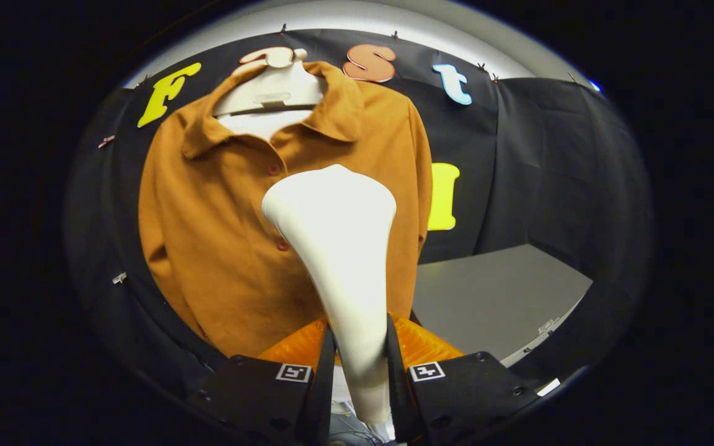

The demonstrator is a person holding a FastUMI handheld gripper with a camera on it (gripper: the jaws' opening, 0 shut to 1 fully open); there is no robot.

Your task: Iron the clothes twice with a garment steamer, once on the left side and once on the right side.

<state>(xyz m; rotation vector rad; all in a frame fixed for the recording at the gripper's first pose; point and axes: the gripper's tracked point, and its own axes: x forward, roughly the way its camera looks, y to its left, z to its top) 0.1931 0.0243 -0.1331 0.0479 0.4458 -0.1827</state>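
Clamped between both fingers of the gripper (360, 365), the garment steamer (338, 248) stood with its narrow handle pinched at the base and its broad white head flaring upward and away, so the tool was plainly closed on the steamer rather than empty. Its long axis ran straight ahead along the fingers and tipped up toward the shirt (220, 248), a rust-orange collared garment that hung on a pale hanger (273, 93) against the booth wall. That shirt lay directly beyond the steamer head, which sat over the button placket near mid-chest and covered part of the right-hand front panel as seen from the gripper. More of the cloth showed on the other side of the head, where the wide panel with its sleeve spread out in full. Whether the head actually touched the fabric or hovered just off it could not be told from this angle, since the head's face pointed away from the camera. A grey table (499, 297) sat lower and off to the side, well apart from the garment. Judging by this centred position, a pass down either side would call for a sideways shift off the placket first, keeping the head square to the hanging cloth.
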